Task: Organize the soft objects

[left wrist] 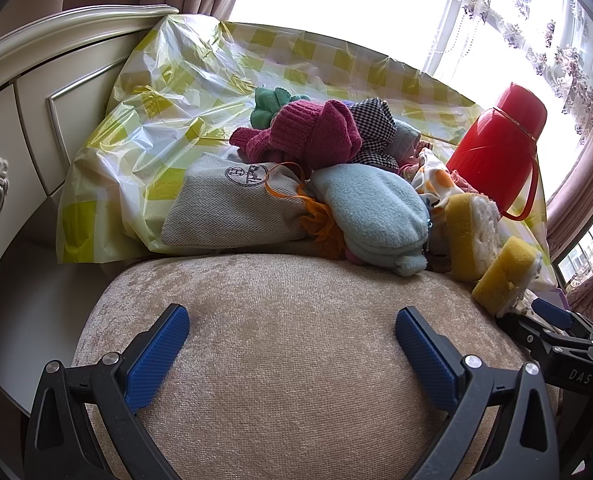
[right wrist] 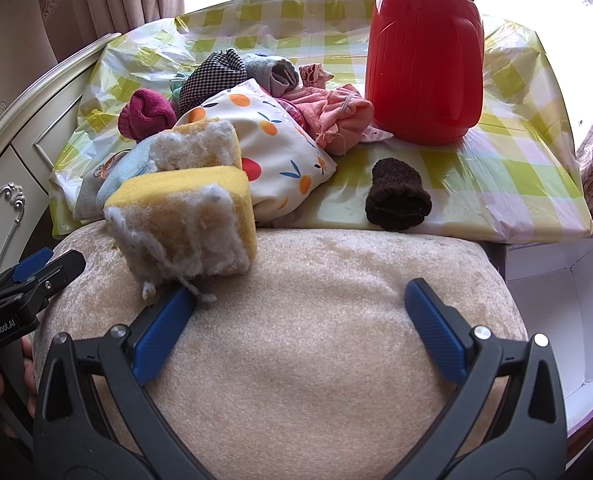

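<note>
In the left wrist view, the left gripper [left wrist: 292, 320] is hovering over a beige velvet cushion [left wrist: 288, 360] with its blue fingers [left wrist: 158, 356] spread wide and gripping nothing. Beyond the fingertips, a pile of soft things is lying on a yellow-checked plastic sheet [left wrist: 156, 92]: a grey herringbone pouch [left wrist: 232, 208] ahead of the left finger, a pale blue fleece sock [left wrist: 372, 216] ahead between the fingers, and a magenta knit glove [left wrist: 312, 132] farther back. Ahead of the right finger, two yellow sponges [left wrist: 472, 232] are sitting at the cushion's edge, and a red thermos [left wrist: 500, 144] is standing behind them. In the right wrist view, the right gripper [right wrist: 300, 296] is likewise sitting wide open and empty over the cushion. The nearer yellow sponge [right wrist: 184, 224] is lying just beyond its left fingertip, touching or almost touching it. A fruit-print cloth [right wrist: 280, 148] and a pink cloth [right wrist: 336, 116] are lying ahead between the fingers, and a dark brown knit piece [right wrist: 396, 196] is lying ahead of the right finger, apart from the pile.
</note>
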A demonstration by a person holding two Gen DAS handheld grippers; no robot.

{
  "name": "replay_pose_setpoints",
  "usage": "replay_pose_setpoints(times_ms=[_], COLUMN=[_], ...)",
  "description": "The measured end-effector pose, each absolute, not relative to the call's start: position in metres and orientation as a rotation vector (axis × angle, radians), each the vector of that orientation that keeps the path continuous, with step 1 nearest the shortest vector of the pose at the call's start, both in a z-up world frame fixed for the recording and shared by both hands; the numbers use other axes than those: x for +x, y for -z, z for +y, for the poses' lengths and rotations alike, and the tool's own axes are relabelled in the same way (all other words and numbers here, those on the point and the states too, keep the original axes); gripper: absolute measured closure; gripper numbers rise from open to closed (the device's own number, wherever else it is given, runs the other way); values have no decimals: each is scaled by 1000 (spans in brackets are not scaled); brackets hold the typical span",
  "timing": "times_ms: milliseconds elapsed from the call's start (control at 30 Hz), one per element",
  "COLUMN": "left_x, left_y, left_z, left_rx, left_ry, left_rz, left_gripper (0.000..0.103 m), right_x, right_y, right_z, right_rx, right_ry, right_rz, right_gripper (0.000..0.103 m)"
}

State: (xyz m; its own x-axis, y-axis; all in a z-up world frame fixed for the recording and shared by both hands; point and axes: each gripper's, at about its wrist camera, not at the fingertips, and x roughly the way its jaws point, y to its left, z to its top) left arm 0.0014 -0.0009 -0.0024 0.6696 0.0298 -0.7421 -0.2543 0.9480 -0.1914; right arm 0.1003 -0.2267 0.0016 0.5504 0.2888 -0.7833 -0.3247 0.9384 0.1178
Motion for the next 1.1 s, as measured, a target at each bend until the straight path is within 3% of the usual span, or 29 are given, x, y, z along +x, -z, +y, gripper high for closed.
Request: replay_pose_setpoints(times_ms=[367,633,867,1033,1100], left_x=[1,13,23,32,37], left_y=[-5,-16,-29,-34,-37], left_z=[-1,-8,-1,-2,-7], left_rx=[-304,-338,-486,-604,-631], left_ry=[-177,-107,-11,94,149], left_rz=[798,770,711,689,685], left_gripper=[1,16,20,35,36], right_x=[102,91,94,106,111], right_y=[-3,-16,-26,-32,-32], right_z=[-229,-229,-209,-200,-197], right_rx=[-40,-19,-95,-101,-102], right_ry=[-394,-541,-595,-619,-635], right_rz=[945,888,839,821,823], right_gripper=[0,0,0,0,0])
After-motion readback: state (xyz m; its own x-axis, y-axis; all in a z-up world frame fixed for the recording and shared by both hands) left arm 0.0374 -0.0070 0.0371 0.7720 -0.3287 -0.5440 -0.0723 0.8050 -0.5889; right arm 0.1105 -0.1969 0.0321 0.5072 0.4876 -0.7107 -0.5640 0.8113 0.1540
